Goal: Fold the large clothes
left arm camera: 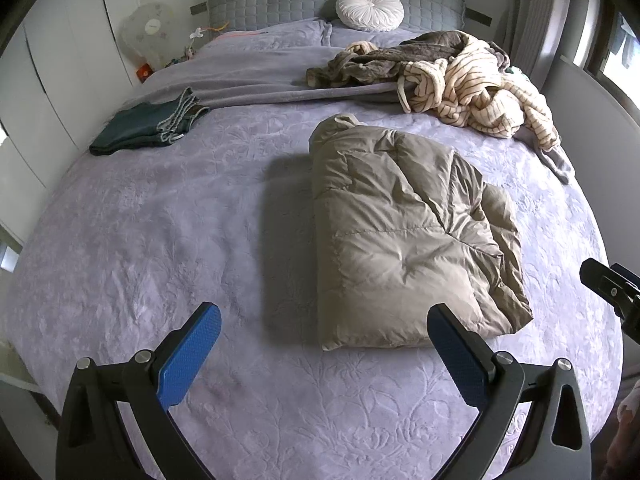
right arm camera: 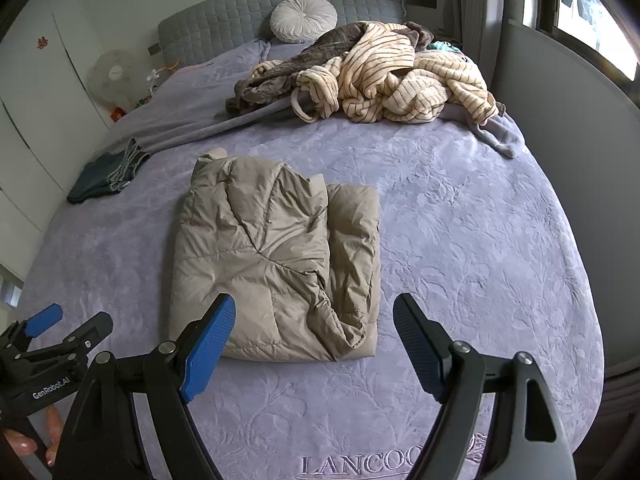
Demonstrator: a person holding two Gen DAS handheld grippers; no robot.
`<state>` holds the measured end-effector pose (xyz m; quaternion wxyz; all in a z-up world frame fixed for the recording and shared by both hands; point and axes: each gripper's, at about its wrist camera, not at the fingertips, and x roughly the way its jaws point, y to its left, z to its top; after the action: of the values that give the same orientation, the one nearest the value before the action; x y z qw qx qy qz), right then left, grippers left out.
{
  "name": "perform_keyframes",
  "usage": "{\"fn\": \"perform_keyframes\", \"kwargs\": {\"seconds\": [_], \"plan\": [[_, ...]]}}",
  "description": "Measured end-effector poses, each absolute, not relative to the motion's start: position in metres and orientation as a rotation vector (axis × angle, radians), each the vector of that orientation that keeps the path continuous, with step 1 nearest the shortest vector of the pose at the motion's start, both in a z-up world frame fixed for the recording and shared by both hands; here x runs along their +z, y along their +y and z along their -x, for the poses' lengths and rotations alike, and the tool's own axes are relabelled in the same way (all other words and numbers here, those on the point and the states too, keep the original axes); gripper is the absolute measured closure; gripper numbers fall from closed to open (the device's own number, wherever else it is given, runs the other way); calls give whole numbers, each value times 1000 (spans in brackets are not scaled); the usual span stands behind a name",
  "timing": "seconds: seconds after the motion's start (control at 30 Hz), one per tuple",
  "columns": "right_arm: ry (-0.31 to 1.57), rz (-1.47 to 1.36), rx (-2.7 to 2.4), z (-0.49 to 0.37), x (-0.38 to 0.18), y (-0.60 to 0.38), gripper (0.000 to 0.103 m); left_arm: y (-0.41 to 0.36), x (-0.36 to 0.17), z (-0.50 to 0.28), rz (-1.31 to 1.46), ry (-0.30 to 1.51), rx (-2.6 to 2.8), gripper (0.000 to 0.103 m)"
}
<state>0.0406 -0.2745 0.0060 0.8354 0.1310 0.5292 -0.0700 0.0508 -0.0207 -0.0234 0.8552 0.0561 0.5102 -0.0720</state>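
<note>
A beige puffer jacket (left arm camera: 404, 236) lies folded into a thick rectangle on the lavender bedspread (left arm camera: 160, 240); it also shows in the right wrist view (right arm camera: 276, 264). My left gripper (left arm camera: 324, 324) is open and empty, held above the bed just in front of the jacket's near edge. My right gripper (right arm camera: 314, 316) is open and empty, its fingers in front of the jacket's near right corner. The right gripper's body (left arm camera: 612, 288) shows at the right edge of the left wrist view. The left gripper (right arm camera: 44, 332) shows at lower left in the right wrist view.
A heap of striped cream and grey-brown clothes (left arm camera: 460, 80) lies at the far right of the bed (right arm camera: 392, 80). Folded dark jeans (left arm camera: 148, 124) sit at the far left. A round white cushion (left arm camera: 370, 8) leans on the grey headboard. A fan (left arm camera: 148, 32) stands left of the bed.
</note>
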Motion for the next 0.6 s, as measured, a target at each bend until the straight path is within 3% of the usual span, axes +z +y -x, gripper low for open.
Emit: {"fn": "perform_keyframes", "kwargs": {"seconds": [0.6], "plan": [[1115,-274,-145,-40,8,-273,20,-21,-23,-50,-119,1073,-154,0]]}}
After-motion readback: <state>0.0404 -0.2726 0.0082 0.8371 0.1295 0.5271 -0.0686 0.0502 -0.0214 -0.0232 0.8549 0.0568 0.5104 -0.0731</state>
